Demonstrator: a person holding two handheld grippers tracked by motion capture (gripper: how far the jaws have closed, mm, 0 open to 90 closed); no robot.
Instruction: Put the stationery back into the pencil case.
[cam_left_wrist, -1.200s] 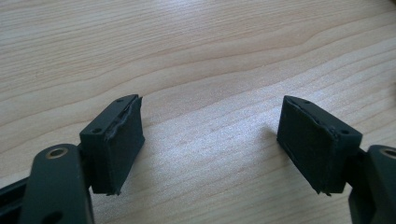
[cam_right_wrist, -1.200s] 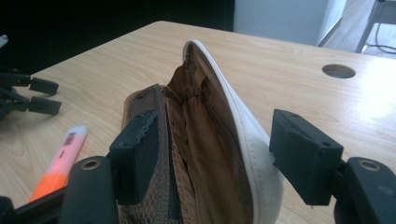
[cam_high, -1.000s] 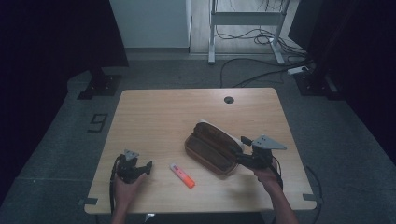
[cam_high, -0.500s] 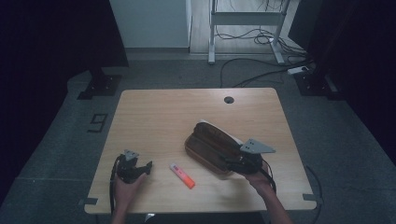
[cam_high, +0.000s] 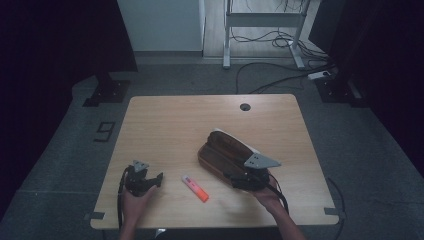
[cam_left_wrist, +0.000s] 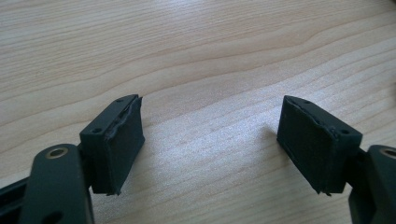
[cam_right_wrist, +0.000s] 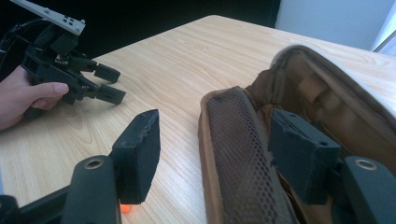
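Straddling the near wall of the brown pencil case (cam_right_wrist: 243, 154), the right gripper (cam_right_wrist: 215, 154) has its jaws apart, one inside the open case, one outside, pads not pressing. Case lies right of centre on the table (cam_high: 170, 120). Left gripper (cam_left_wrist: 210, 140) rests near-left, jaws wide, empty. Orange marker (cam_high: 195, 188) lies between them.

Pouch (cam_high: 227, 152) on table (cam_high: 175, 120), marker (cam_high: 195, 188) left of it

A brown zippered case (cam_high: 227, 154) lies open on the right half of the wooden table, its mesh-lined near flap (cam_right_wrist: 243, 158) folded outward, its long axis running diagonally.
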